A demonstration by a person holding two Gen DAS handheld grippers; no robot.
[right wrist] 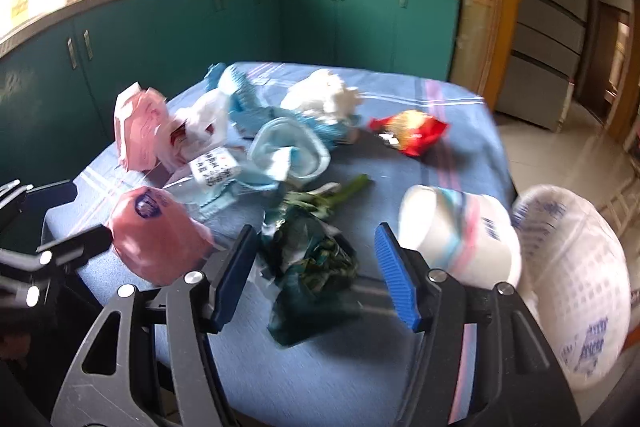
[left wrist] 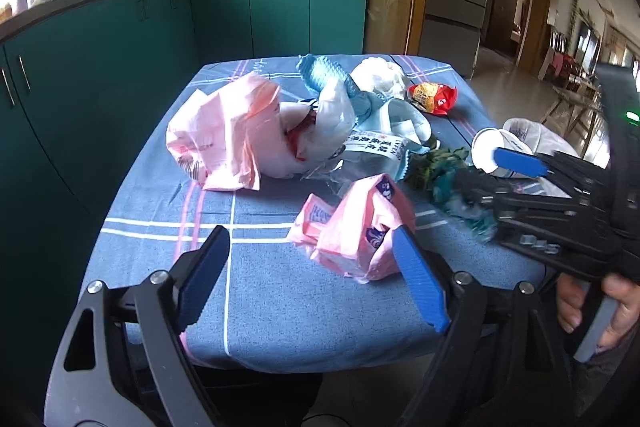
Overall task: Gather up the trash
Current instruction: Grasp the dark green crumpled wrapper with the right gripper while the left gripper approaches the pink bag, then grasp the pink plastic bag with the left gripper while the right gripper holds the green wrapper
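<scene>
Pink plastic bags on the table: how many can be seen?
2. A large pink bag lies at the far left of the trash pile; a smaller crumpled pink bag sits near the front edge. Others may be hidden under the pile.

Crumpled trash (left wrist: 304, 131) strewn over tablecloth (left wrist: 260, 291)

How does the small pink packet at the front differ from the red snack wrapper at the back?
The small pink packet is pale pink with purple print; the red snack wrapper is bright red with yellow. The packet lies near the table's front edge, beside the left tool's jaws; the wrapper lies far back, with no tool near it. Both are crumpled and lie on the blue cloth.
</scene>
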